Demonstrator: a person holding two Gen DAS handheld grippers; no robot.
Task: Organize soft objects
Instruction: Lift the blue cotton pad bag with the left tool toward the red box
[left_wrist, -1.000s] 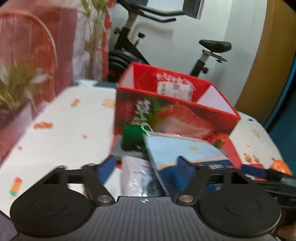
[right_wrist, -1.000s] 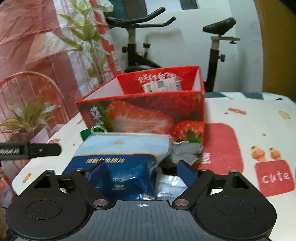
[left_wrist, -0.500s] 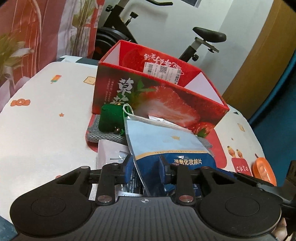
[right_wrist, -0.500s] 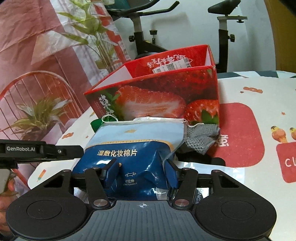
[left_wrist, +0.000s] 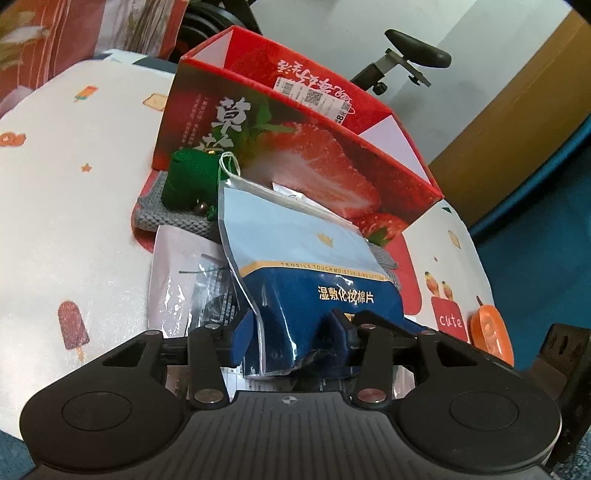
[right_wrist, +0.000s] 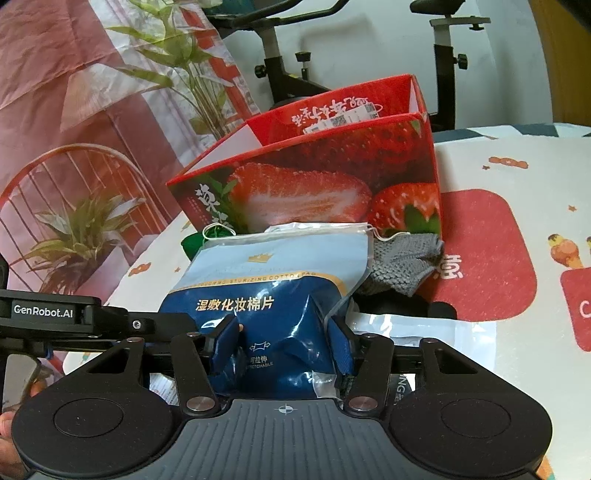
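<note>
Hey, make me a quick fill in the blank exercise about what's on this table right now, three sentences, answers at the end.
1. The big open box behind the pile is printed with ____.
2. Both grippers close on the blue ____ of cotton pads.
3. The small green pouch rests on a grey ____ cloth.

Answers: strawberries; bag; knitted

Both grippers are pointed downward over the near edge of the table. The left gripper (left_wrist: 291, 336), its jaws just reopened slightly, is closed on the blue pouch (left_wrist: 314, 273). The right gripper (right_wrist: 284, 343), its jaws just narrowed, is clamped on the same pouch.
</note>
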